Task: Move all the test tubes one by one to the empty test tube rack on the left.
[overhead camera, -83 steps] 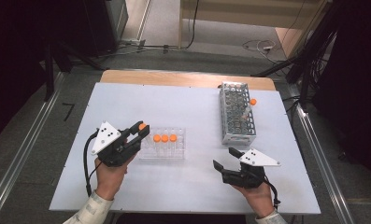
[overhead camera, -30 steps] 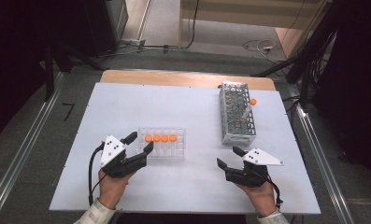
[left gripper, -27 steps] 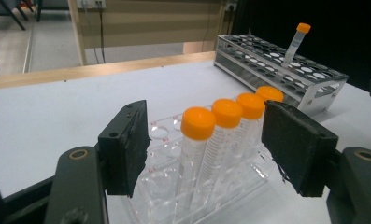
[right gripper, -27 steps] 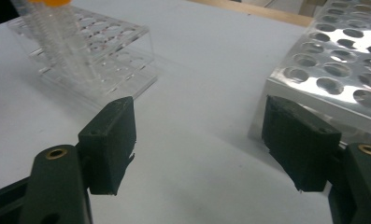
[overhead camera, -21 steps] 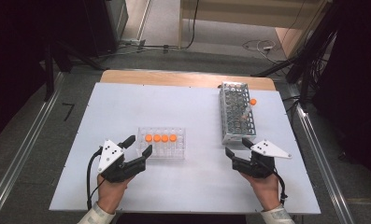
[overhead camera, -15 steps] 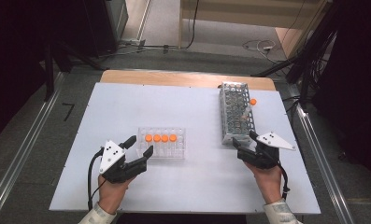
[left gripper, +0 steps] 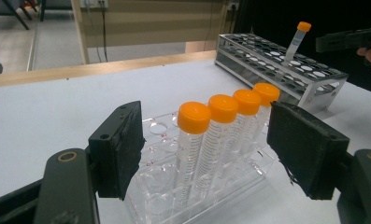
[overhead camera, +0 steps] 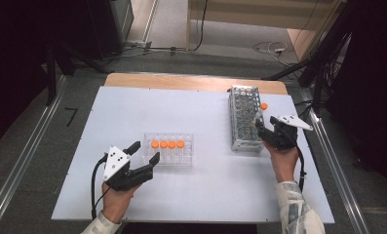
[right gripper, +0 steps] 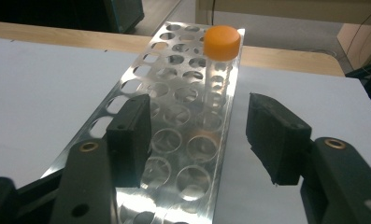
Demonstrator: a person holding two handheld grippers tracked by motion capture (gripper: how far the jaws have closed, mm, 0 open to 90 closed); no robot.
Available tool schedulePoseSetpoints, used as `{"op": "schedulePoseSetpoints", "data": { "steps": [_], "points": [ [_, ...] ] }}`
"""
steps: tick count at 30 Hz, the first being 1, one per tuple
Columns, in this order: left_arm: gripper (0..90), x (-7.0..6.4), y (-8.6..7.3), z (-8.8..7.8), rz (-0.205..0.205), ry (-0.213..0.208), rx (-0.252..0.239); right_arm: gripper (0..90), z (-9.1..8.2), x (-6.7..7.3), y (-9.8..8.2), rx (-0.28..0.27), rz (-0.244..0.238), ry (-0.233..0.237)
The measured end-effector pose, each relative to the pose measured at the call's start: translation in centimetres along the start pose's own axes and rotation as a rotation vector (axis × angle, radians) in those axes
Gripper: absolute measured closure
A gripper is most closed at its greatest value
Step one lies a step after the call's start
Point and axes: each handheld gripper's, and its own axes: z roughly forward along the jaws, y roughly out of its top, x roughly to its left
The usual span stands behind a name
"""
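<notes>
On the near-left part of the white surface (overhead camera: 201, 105), left hand-held gripper (overhead camera: 141, 158) held low in a hand, jaws parted and just opened a little wider, nothing clamped. Just beyond its tips, a clear plastic rack (overhead camera: 168, 150) with four orange-capped tubes (overhead camera: 167, 145) standing upright in one row along its far side. In the left gripper view, those same tubes (left gripper: 220, 126) lined up between the two black pads (left gripper: 117, 149), pads clear of them on both sides, the rack (left gripper: 174, 186) itself reaching in between the jaws.

Far right on the surface, a metal rack (overhead camera: 245, 117) of round holes, long axis running near to far, with a single orange-capped tube (overhead camera: 263, 106) standing near its far right corner, tilted a little. At the near right corner of that rack, right hand-held gripper (overhead camera: 261, 132), jaws open but just closed partway, gripping nothing. In the right gripper view, metal rack (right gripper: 183, 126) stretching away between the pads (right gripper: 129, 140), single tube (right gripper: 220, 60) upright well beyond the tips and untouched. Left pad possibly brushing the rack's top plate, hard to tell from this angle.

Near edge of the high view: both forearms, the right in a patterned sleeve (overhead camera: 296, 209). Beyond the far end of the surface, a wooden strip (overhead camera: 196, 82) and grey floor (overhead camera: 181, 53) with cables.
</notes>
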Motion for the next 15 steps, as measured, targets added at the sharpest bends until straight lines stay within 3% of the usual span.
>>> {"op": "schedulePoseSetpoints", "data": {
  "steps": [7, 15],
  "points": [
    [27.2, 0.1, 0.0, 0.0, -0.004, 0.0, -0.002, 50.4, 2.4, -1.2, 1.1, 0.01, -0.016, 0.016],
    [27.4, 0.1, 0.0, -0.1, -0.004, 0.0, -0.002, 57.6, 4.0, -2.0, 1.6, 0.042, -0.03, 0.052]
  ]
}}
